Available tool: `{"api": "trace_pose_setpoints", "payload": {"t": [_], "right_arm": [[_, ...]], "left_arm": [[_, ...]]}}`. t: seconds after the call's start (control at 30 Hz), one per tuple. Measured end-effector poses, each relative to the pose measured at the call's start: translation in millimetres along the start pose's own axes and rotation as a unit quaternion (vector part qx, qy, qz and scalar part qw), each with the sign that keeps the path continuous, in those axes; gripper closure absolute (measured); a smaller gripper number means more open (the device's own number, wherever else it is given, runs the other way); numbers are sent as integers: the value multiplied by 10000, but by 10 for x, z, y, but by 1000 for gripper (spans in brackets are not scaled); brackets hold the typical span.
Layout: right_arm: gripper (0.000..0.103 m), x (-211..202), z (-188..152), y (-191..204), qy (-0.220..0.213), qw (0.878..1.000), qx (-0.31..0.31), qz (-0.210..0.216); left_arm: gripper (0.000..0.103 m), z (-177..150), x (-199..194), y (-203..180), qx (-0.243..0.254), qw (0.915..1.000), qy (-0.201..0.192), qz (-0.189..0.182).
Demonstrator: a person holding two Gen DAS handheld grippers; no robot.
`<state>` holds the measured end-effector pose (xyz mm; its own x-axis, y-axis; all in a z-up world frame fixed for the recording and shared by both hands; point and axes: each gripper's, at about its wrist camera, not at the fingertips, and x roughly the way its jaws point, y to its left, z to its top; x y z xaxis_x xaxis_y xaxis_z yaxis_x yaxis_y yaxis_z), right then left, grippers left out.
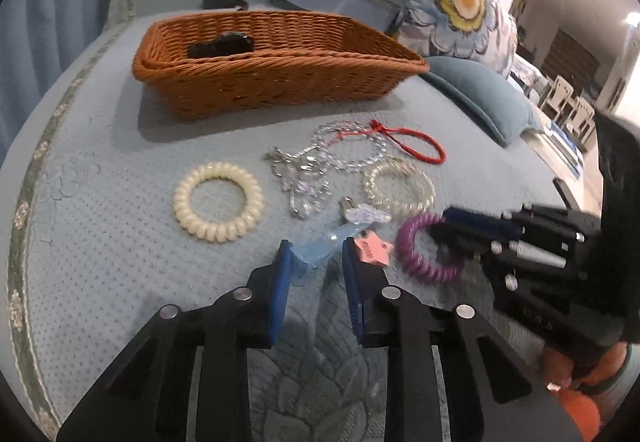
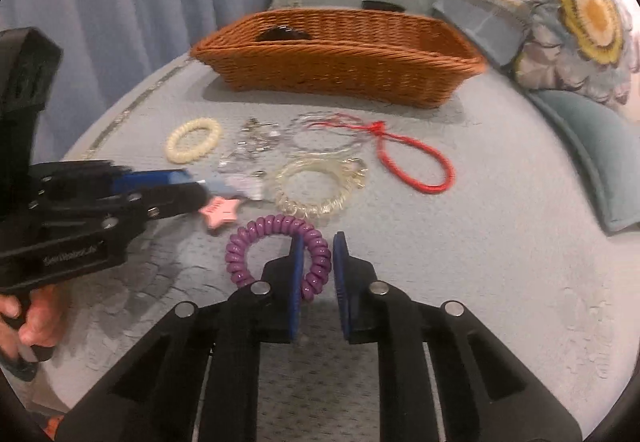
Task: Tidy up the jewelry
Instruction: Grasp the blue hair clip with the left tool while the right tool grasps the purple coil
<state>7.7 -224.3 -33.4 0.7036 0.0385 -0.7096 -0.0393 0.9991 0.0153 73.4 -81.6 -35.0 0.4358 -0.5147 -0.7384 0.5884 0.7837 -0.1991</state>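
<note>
Left wrist view: left gripper [image 1: 316,262] perhaps hides blue trinket's [image 1: 324,242] end.

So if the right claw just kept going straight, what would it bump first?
The purple coil. The right claw already straddles its near side, one finger inside the ring. Beyond it lies the clear coil, though depth is hard to judge.

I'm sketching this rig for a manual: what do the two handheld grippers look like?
Both match. The left gripper and right gripper have matte black bodies with triangular cut-outs, silver round pivot pins, and flat blue pads on the fingers. Seen side-on, the left gripper's body carries small white lettering, too blurred to read, above a pistol-style handle. No cables show.
</note>
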Motion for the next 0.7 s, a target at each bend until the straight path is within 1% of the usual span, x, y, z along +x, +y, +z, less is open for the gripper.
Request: {"api": "trace_pose_setpoints", "payload": {"t": [0.03, 0.17, 0.3, 0.4, 0.47, 0.6, 0.7], "right_arm": [[90, -6, -18, -44, 8, 10000, 87, -16], [90, -30, -73, -155, 4, 9994, 315, 169], [90, -23, -82, -182, -1, 9988, 372, 306], [89, -4, -67, -191, 39, 9988, 346, 348], [89, 10, -39, -168, 50, 9991, 266, 326], [88, 48, -15, -129, 55, 9995, 151, 259], [88, 61, -16, -74, 27, 9999, 22, 143]], "left_arm": [[80, -26, -26, -23, 3, 10000, 30, -92], [80, -96, -80, -98, 21, 9999, 74, -153], [80, -125, -87, -94, -25, 10000, 56, -28], [79, -88, -55, -60, -75, 10000, 40, 11], [79, -63, -39, -58, -51, 10000, 31, 43], [75, -44, 14, -117, 78, 9999, 40, 77], [75, -46, 28, -142, 111, 9999, -5, 106]]}}
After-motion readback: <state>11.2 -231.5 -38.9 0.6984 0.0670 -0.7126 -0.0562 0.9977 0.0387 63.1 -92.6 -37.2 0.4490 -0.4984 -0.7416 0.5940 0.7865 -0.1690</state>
